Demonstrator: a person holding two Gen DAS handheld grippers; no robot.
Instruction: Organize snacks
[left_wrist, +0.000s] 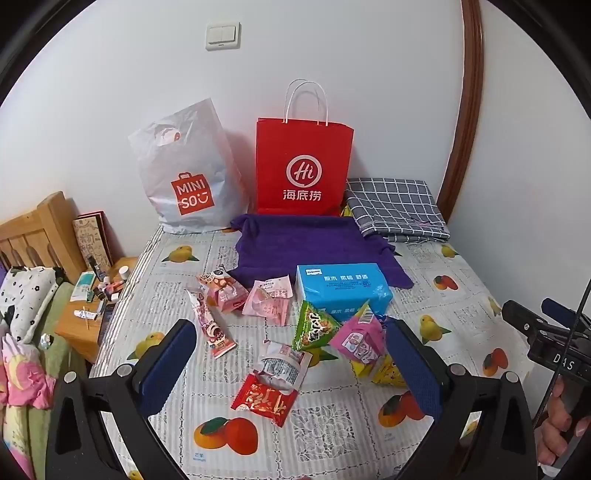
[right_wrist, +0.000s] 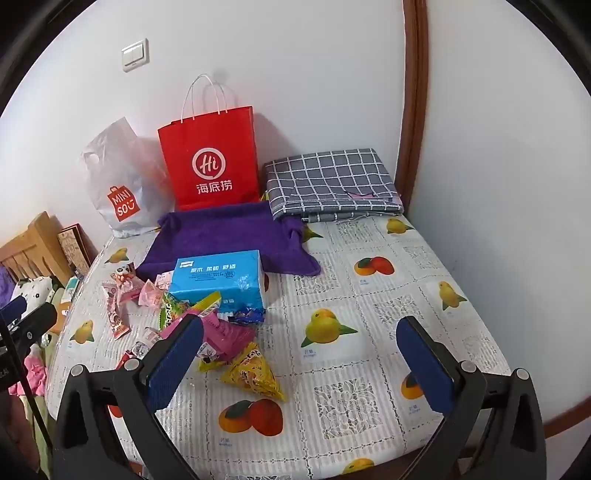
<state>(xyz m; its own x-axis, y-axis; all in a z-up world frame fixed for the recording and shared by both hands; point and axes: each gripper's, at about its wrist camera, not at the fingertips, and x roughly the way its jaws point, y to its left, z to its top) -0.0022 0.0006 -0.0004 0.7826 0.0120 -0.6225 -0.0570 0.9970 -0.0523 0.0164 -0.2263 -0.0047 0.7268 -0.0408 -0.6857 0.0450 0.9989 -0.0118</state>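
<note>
Red crinkly foil snack packet (left_wrist: 265, 398) lies just ahead of the wide-open, empty left hand-held gripper (left_wrist: 291, 365); pinch its middle. Right hand-held gripper (right_wrist: 301, 363) also gapes empty.

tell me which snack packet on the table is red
The red packet with gold lettering, lying nearest the camera in the left wrist view; the others are pink, green, yellow or white.

We see a red bag (left_wrist: 303, 166), a white bag (left_wrist: 186, 173) with a red logo, a purple towel (left_wrist: 306, 247), a grey checked cloth (left_wrist: 393, 206), a blue tissue pack (left_wrist: 341, 290) – and a fruit-print tablecloth (right_wrist: 369, 332)
</note>
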